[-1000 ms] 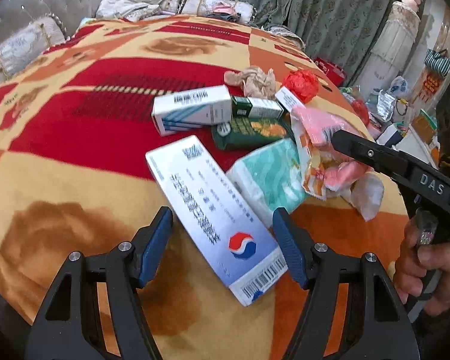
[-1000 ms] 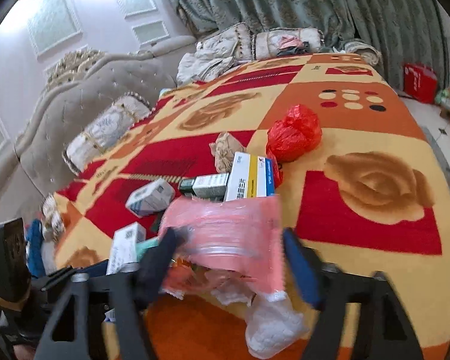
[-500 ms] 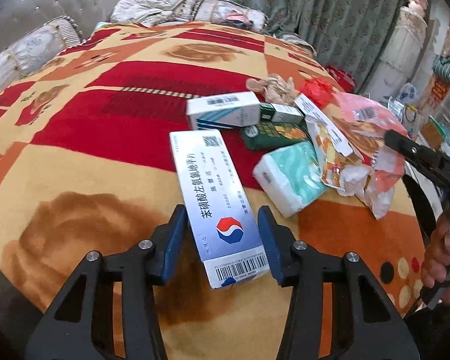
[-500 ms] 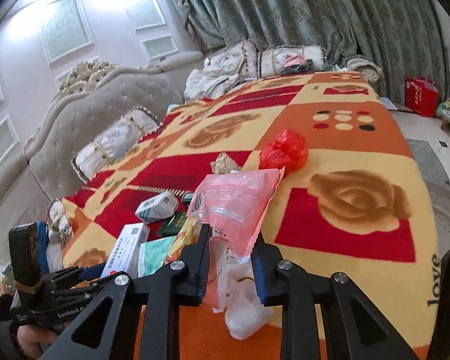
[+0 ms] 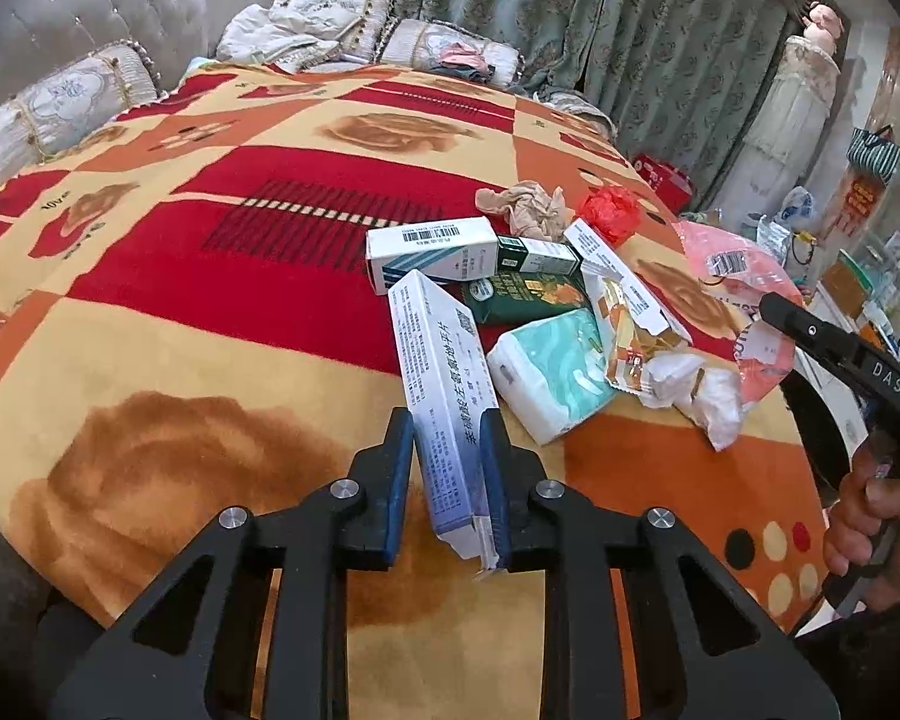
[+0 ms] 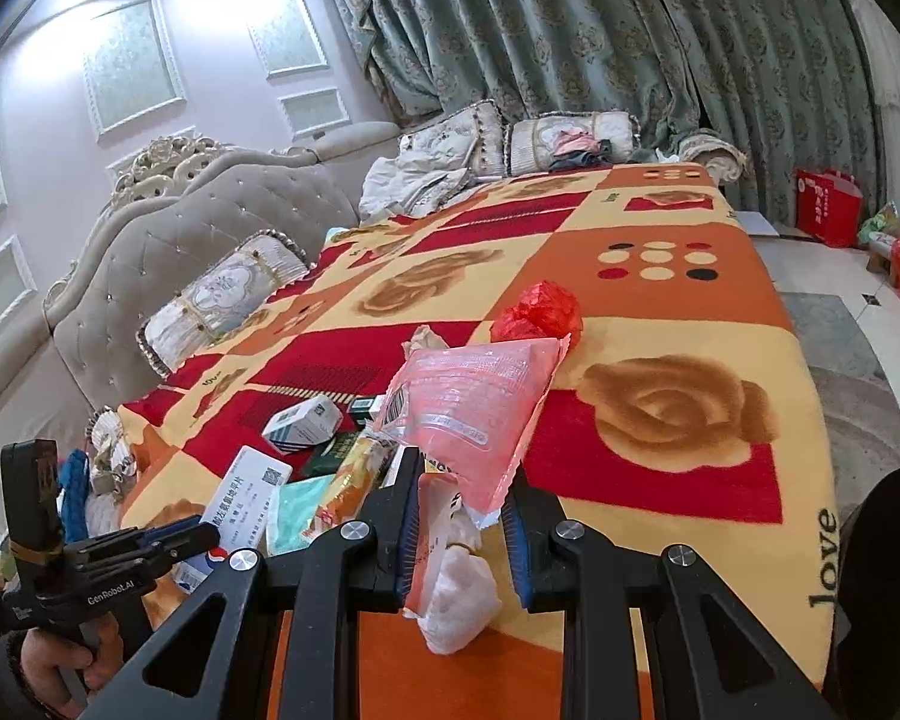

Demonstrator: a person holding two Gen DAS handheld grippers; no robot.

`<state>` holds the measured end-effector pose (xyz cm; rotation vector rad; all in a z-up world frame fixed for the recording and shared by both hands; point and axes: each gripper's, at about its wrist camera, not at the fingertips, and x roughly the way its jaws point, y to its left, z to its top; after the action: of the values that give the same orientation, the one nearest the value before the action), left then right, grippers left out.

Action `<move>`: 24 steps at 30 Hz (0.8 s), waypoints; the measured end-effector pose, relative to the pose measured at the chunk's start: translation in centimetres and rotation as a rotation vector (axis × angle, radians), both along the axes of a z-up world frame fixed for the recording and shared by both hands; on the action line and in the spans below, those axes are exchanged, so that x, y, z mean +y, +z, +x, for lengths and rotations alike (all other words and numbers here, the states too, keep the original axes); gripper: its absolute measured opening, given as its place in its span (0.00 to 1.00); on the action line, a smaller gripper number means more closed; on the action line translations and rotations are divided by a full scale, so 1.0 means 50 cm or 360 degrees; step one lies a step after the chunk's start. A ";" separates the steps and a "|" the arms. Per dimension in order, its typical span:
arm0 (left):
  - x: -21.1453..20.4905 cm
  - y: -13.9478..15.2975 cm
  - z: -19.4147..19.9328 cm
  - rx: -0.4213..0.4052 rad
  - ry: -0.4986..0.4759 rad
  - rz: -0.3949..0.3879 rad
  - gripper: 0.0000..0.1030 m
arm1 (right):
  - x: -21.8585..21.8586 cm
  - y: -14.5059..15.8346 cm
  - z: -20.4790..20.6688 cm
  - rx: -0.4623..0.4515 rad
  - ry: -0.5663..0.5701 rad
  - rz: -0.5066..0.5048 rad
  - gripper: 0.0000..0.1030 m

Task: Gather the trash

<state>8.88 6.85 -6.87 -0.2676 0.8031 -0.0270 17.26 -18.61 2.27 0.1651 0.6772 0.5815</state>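
Trash lies in a loose heap on the bed [image 5: 150, 312], which is covered by a red, orange and yellow blanket. At the left of the heap, the left hand-held gripper [image 5: 447, 471] is clenched on a long white-and-blue medicine box [image 5: 441, 372], tilted up on its edge; its torn near end hangs below the pads. Behind it lie a white striped box [image 5: 429, 252], a dark green carton [image 5: 522, 294] and a teal tissue pack [image 5: 555, 369], partly overlapping, their print too small to read. Farther right, the right hand-held gripper [image 6: 459, 531] grasps a pink plastic bag [image 6: 474, 402], with a white wad [image 6: 456, 597] dangling beneath. A red crumpled bag [image 6: 540, 312] sits beyond, half hidden by the pink one.
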 end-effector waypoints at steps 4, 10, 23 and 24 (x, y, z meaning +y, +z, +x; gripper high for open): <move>0.004 -0.008 0.009 0.0038 -0.0008 -0.0086 0.25 | 0.001 0.000 -0.002 -0.0007 0.0008 -0.0014 0.23; -0.017 0.000 0.011 -0.0010 -0.0068 -0.0118 0.55 | 0.005 0.000 -0.002 -0.0012 0.0007 -0.0017 0.23; -0.045 -0.043 0.052 0.0142 0.0005 0.0174 0.59 | 0.016 -0.003 -0.001 -0.0027 0.0041 -0.0031 0.23; -0.044 -0.043 0.053 0.0138 0.0015 0.0187 0.59 | 0.018 -0.003 -0.002 -0.0031 0.0045 -0.0031 0.23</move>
<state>11.53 4.66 -9.02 -0.1622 0.8860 0.0409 17.14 -17.71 2.14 0.1317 0.6670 0.6031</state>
